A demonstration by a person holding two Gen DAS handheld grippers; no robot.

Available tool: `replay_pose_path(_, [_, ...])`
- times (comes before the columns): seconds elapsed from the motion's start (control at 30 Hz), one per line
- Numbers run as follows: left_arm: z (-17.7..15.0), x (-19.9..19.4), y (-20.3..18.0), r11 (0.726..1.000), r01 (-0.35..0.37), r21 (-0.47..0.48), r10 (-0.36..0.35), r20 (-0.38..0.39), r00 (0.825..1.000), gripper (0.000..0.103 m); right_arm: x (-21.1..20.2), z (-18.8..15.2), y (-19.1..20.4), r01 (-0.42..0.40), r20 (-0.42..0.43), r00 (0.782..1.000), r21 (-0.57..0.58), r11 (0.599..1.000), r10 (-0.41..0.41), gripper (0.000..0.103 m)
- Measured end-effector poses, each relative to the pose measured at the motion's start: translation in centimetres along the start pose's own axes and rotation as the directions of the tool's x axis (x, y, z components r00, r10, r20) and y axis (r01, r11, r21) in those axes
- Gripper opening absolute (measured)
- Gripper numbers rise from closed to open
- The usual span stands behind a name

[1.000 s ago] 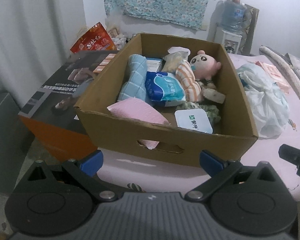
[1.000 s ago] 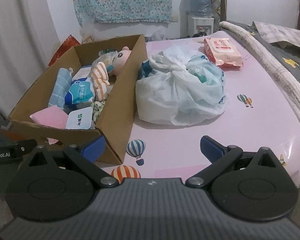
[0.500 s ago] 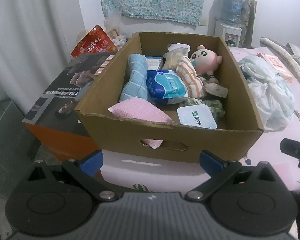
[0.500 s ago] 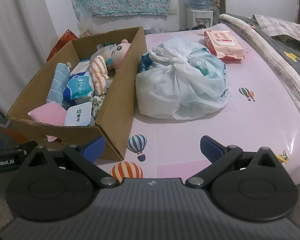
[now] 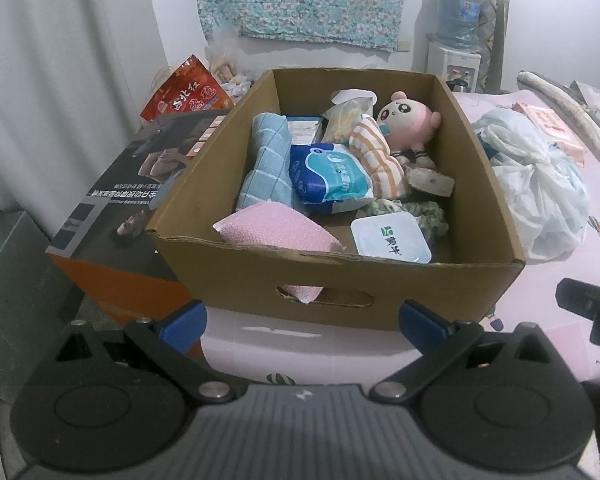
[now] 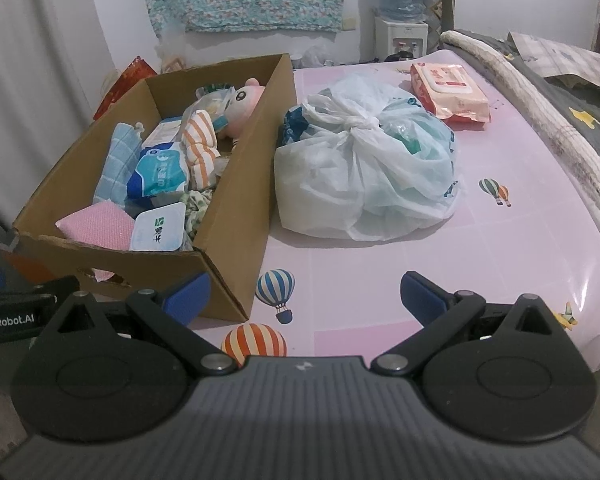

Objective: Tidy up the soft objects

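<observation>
Both tools are spread wide and hold nothing. The left tool point(image 5: 302, 322) sits low in the frame, facing the near wall of the box point(image 5: 340, 280); the right tool point(image 6: 305, 294) is at lower centre, over the pink counter point(image 6: 380, 280). The box is already crowded: towel point(image 5: 266, 164), plush point(image 5: 406, 120), pink cloth point(image 5: 276, 230). The tied bag point(image 6: 364, 176) lies at mid-frame just right of the box. It is probably next: pinch the knot point(image 6: 354, 123), lift clear of the rim, and keep thin film from tearing.
</observation>
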State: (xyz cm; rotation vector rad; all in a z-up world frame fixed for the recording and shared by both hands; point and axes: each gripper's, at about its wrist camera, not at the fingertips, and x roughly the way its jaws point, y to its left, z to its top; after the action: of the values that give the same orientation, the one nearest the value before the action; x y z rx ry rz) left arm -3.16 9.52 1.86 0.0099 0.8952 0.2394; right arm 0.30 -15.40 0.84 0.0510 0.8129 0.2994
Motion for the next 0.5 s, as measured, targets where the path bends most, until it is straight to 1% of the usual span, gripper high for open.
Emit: replay_pose_path(0.5, [-0.08,0.24,0.05,1.000,0.001,0.005,-0.001,-0.004,1.000,0.103,0.08,-0.05,0.20,-0.002,-0.008,1.000,-0.011,1.000,0.002,0.102])
